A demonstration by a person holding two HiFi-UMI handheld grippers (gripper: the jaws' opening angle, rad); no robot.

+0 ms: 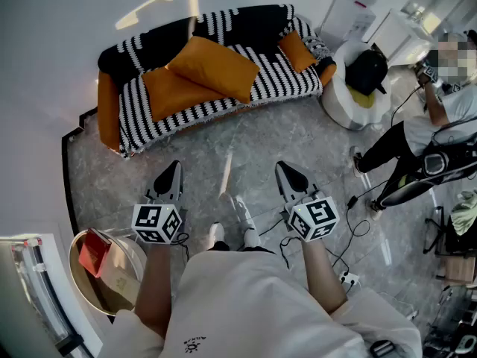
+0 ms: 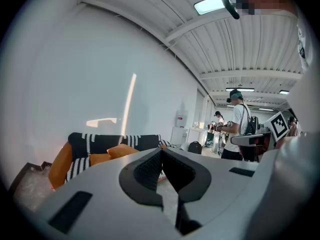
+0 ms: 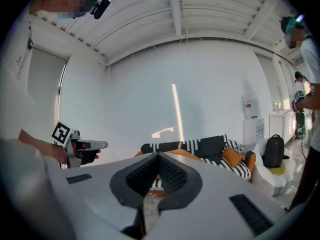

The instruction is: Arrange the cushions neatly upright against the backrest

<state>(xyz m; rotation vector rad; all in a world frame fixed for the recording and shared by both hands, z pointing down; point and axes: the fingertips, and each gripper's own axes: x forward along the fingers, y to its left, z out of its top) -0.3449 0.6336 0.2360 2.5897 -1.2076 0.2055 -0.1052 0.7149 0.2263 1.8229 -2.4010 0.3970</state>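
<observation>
Head view: approach step, nothing grasped yet. The left tool (image 1: 171, 171) and right tool (image 1: 286, 171) are both held out over the grey floor (image 1: 246, 148), side by side, jaws closed and empty, aimed toward the sofa (image 1: 291, 80), which is well apart from both. On the seat a large cushion (image 1: 214, 67) lies slumped at an angle across a flat cushion (image 1: 175, 93), and a small cushion (image 1: 297, 51) leans at the sofa's right end; none stands tidy against the backrest (image 1: 246, 24). Left gripper view: jaw tips meet with nothing between them; the sofa sits low and far off beyond and left of the tips, the orange of the large cushion showing just above the jaw. Right gripper view: pads together and empty; the sofa is straight ahead past the tips and the small cushion is off to the right, far away. The left tool shows at the left edge, gripped in a hand (image 3: 47, 151). Next move, as I judge it: walk in, open a tool, take the large cushion by an edge, and stand it up against the backrest.
</observation>
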